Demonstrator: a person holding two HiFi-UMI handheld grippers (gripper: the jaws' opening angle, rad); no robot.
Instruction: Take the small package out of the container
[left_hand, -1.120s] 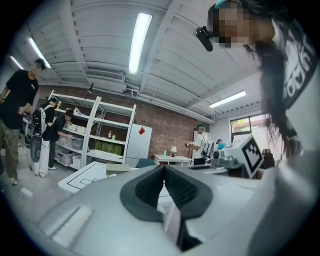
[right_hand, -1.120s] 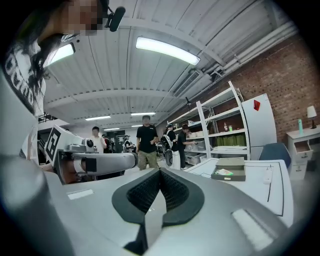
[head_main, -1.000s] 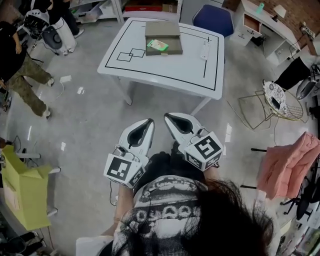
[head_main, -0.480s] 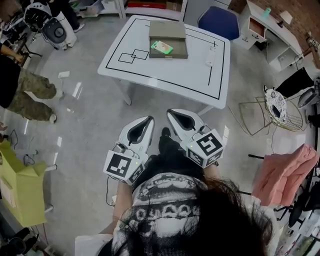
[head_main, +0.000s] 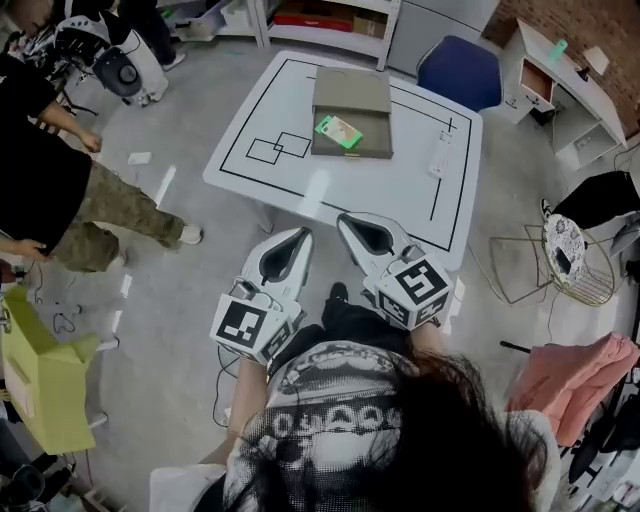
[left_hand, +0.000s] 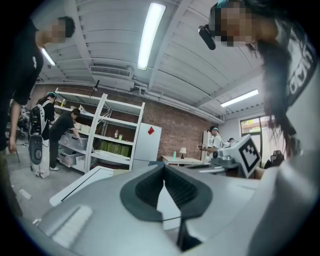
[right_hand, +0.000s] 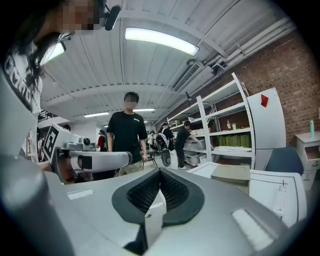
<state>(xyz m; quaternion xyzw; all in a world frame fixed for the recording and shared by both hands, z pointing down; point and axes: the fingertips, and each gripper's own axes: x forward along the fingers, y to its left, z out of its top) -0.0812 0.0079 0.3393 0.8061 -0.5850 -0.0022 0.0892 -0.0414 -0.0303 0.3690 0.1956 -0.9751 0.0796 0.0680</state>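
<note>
The left tongs and the right tongs are held side by side in front of the person, low over the floor at the near edge of the white bench, both pointing toward it. Each pair is pressed together at the tips with nothing between them; the gripper views show the dark ribbed pads meeting. The container, a flat olive box, sits on the far half of the bench, inside the black outline marked on the top. The small package, green, lies in the open near part of the container, well apart from both tongs. A white handset lies on the bench to the right of the container. A bystander in a black top stands on the left.
</note>
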